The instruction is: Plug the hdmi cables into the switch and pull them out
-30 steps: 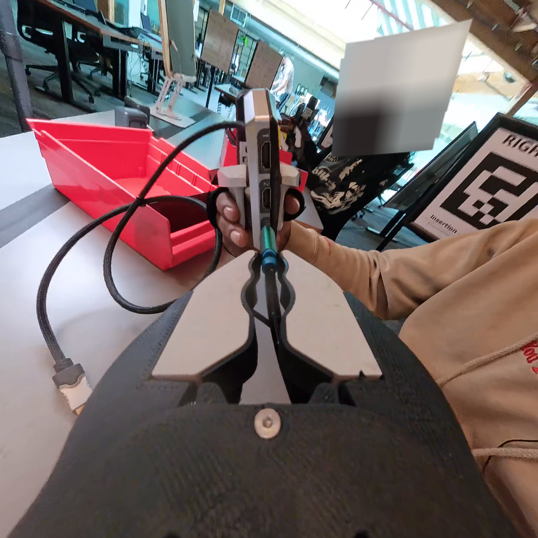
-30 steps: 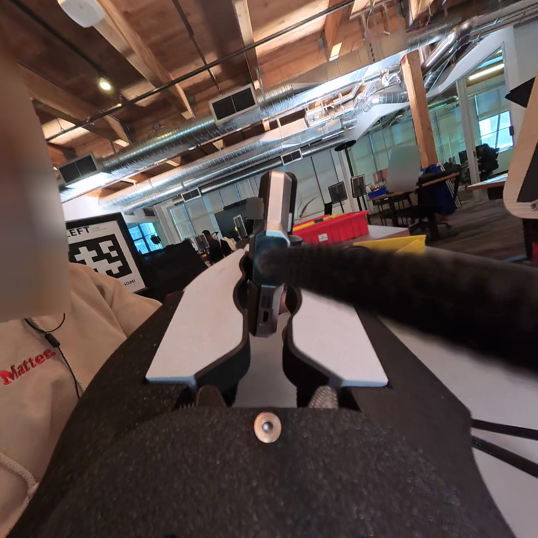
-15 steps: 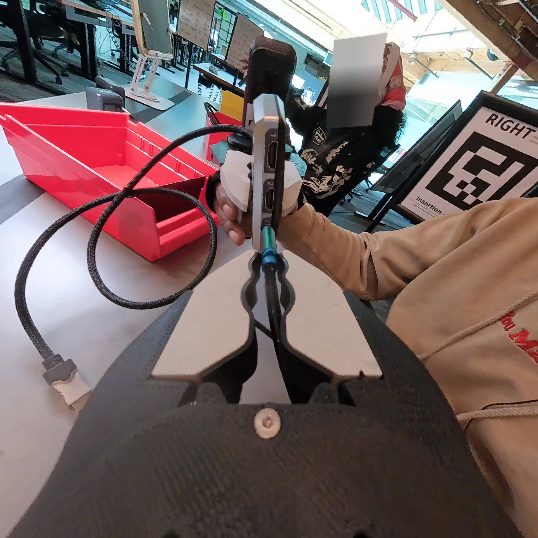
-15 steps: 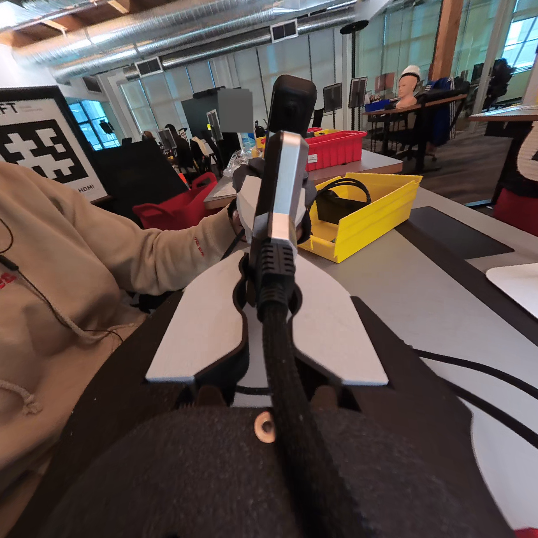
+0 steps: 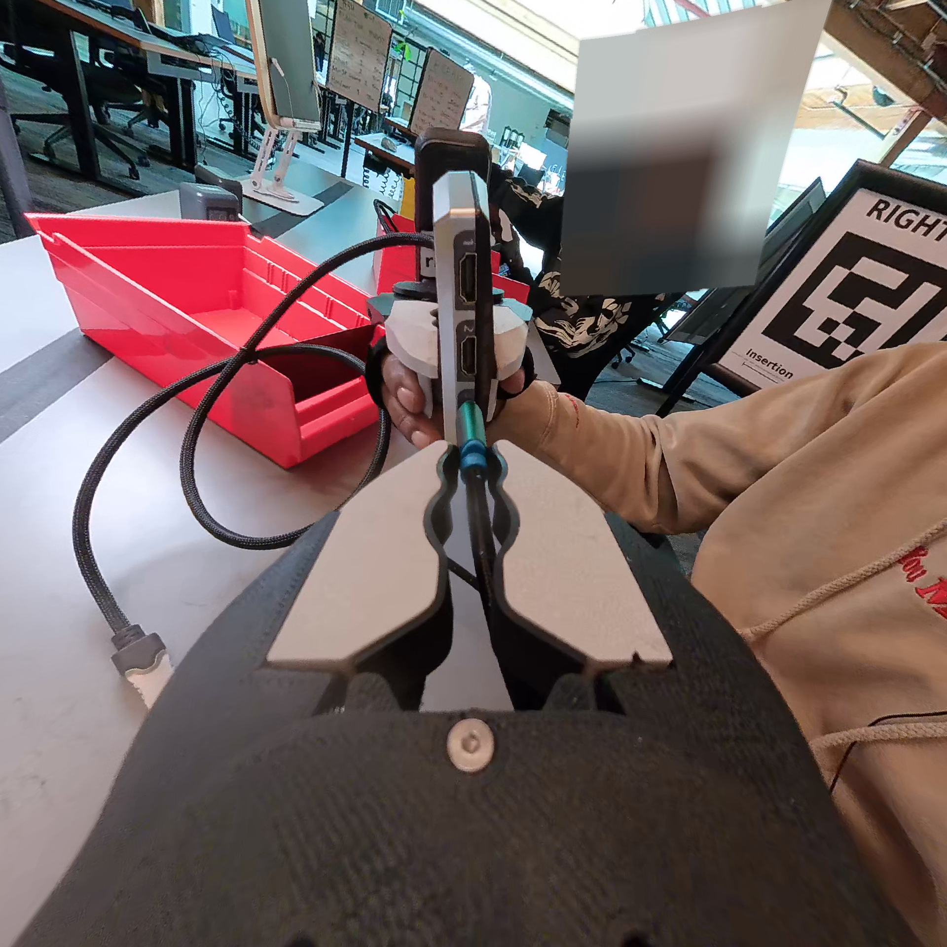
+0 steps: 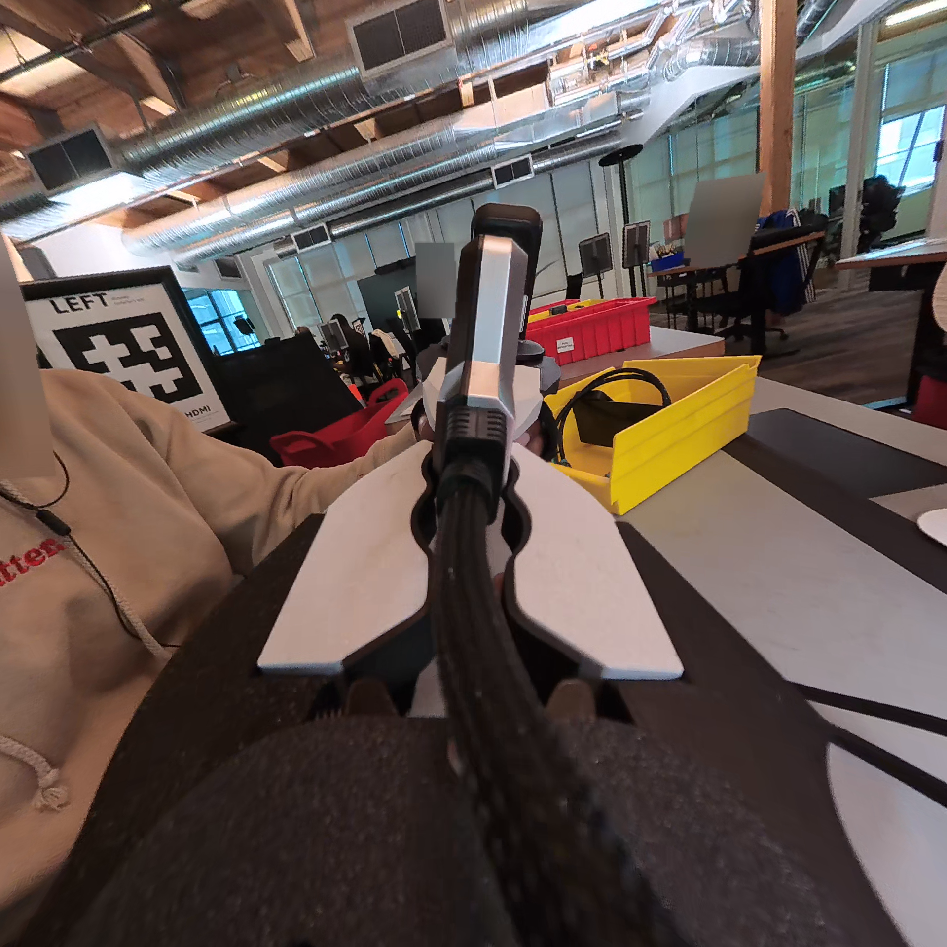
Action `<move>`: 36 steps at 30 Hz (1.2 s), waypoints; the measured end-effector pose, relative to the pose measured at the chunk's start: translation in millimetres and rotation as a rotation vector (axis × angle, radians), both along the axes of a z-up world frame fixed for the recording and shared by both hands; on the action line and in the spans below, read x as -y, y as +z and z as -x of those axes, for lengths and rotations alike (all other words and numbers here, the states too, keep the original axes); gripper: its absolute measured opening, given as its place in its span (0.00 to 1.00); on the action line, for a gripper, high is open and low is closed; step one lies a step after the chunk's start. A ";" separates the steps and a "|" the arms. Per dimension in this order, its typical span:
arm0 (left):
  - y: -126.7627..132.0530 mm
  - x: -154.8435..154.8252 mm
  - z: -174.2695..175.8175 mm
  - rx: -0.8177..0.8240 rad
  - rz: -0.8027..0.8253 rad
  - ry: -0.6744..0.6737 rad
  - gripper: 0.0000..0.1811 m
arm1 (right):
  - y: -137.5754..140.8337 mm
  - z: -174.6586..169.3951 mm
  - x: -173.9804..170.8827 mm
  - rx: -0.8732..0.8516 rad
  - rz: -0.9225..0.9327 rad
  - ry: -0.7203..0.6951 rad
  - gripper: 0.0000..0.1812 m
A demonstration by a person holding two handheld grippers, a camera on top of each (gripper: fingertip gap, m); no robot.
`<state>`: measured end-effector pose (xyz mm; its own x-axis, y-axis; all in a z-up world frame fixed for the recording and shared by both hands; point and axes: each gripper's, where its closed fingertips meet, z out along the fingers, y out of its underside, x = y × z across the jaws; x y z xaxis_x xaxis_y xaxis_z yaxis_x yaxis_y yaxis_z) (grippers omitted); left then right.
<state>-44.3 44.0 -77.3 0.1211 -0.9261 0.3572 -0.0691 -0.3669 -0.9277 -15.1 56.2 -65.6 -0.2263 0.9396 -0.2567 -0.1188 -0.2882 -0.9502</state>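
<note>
My left gripper (image 5: 472, 453) is clamped on the teal metal plug (image 5: 470, 428) seated in the bottom of the slim grey metal HDMI switch (image 5: 464, 307), held upright above the grey table (image 5: 102, 538). My right gripper (image 6: 469, 474) pinches the black braided HDMI cable's connector (image 6: 474, 435) at the switch's opposite edge, near a yellow plastic bin (image 6: 666, 425).

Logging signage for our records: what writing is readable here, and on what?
I can't quote writing; it stands on:
Framed marker board, and another: printed words.
Hoodie: red lettering.
Whiteboards: handwriting, too small.
Red bin label: too small.
</note>
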 end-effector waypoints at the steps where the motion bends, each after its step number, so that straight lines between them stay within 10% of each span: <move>1: -0.7 0.0 0.5 -0.006 -0.001 -0.002 0.06 | -1.2 0.3 0.1 0.014 0.000 0.001 0.12; 23: 0.7 -23.4 14.1 0.033 -0.079 0.143 0.12 | 8.2 -3.0 -23.6 0.036 0.092 -0.127 0.12; 36: 40.6 -82.4 210.8 -0.300 -0.209 0.692 0.14 | 14.6 -21.9 -31.0 0.014 0.037 -0.154 0.12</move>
<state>-255.1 126.4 -36.7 0.7593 -0.6492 0.0444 -0.1470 -0.2376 -0.9602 6.8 87.2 -51.0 -0.0769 0.9527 -0.2940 -0.1512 -0.3026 -0.9411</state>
